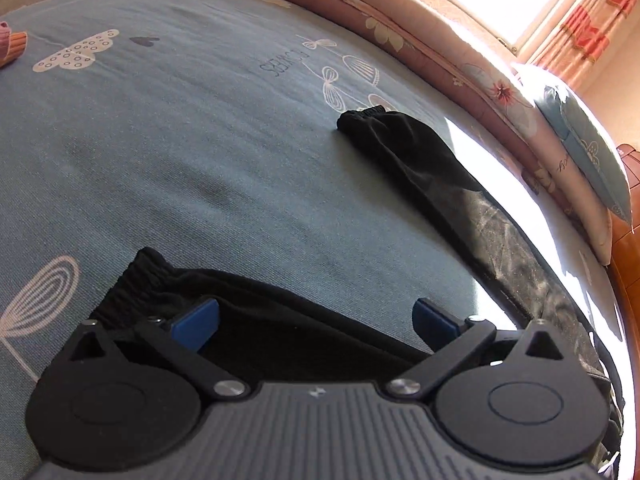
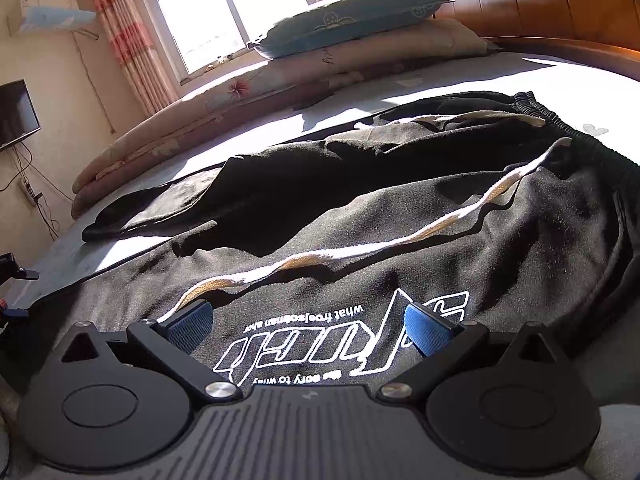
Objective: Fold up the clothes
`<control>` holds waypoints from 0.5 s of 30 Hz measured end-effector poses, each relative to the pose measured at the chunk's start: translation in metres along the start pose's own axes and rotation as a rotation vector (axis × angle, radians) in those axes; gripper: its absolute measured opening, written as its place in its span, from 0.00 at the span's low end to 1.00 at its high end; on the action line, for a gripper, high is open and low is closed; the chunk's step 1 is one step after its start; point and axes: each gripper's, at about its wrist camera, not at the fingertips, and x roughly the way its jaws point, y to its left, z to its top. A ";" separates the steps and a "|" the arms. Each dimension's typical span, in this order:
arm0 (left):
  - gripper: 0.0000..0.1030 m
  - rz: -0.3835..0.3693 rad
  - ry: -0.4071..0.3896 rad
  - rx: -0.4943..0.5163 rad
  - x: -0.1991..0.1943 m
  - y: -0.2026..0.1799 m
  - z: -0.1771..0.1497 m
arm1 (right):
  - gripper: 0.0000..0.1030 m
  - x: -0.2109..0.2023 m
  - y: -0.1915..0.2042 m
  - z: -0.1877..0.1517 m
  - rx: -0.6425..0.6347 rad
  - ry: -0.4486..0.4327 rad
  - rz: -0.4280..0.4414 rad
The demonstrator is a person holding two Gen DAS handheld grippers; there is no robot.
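- Spread flat over a blue-grey printed bedsheet (image 1: 168, 160): black jogger trousers with elastic cuffs and a cream drawstring (image 2: 400, 216), lying across the bed's near side.
- Far left edge of the bed, left wrist view: a bit of pink and orange ribbed cloth (image 1: 14, 42), well apart from the trousers.
- Left gripper (image 1: 316, 322): blue-padded jaws spread wide, holding nothing.
- Just ahead of and under the left jaw: one gathered black elastic cuff (image 1: 132, 280) of the near trouser leg, flat on the sheet; black leg fabric filling the gap between the jaws. Touching or only hovering above it, cannot tell.
- Farther ahead and to the right: the other cuff (image 1: 360, 114), with its leg running back along the sunlit right edge of the bed.
- Along the far edge of the bed: a folded pink floral quilt (image 1: 440, 44), then a teal pillow (image 1: 580, 148) stacked on a cream one near the orange-brown wooden headboard (image 2: 540, 0).
- Right gripper (image 2: 308, 322): jaws likewise parted wide, empty.
- Between the right jaws: the upper trouser panel with a white outlined logo and small lettering (image 2: 320, 344), read upside down from this view.
- Cream drawstring (image 2: 400, 236) snaking from just beside the left pad up toward the ribbed black waistband (image 2: 560, 120) at the right.
- Behind, a sunlit window (image 2: 224, 8) with red-checked curtains (image 2: 120, 28), and a dark wall screen (image 2: 16, 112) at far left.
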 end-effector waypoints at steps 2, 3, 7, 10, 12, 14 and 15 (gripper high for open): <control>0.99 -0.009 -0.003 0.012 -0.011 0.000 -0.002 | 1.00 0.000 -0.001 0.000 0.005 -0.001 0.003; 0.99 -0.015 0.002 0.007 -0.015 0.003 -0.004 | 1.00 0.000 -0.001 0.000 0.005 -0.002 0.004; 0.99 0.013 0.043 -0.024 -0.021 0.018 -0.014 | 1.00 0.000 0.000 0.000 0.003 -0.001 0.002; 0.99 0.074 0.059 -0.043 -0.021 0.028 -0.018 | 1.00 -0.001 -0.002 0.001 0.012 -0.002 0.006; 0.99 0.097 0.062 -0.065 -0.030 0.025 -0.017 | 1.00 -0.001 -0.003 0.001 0.019 -0.004 0.013; 0.99 0.083 0.058 -0.045 -0.041 0.015 -0.018 | 1.00 -0.002 -0.004 0.001 0.026 -0.006 0.017; 0.99 0.067 0.063 -0.025 -0.047 0.008 -0.020 | 1.00 -0.002 -0.004 0.000 0.028 -0.006 0.019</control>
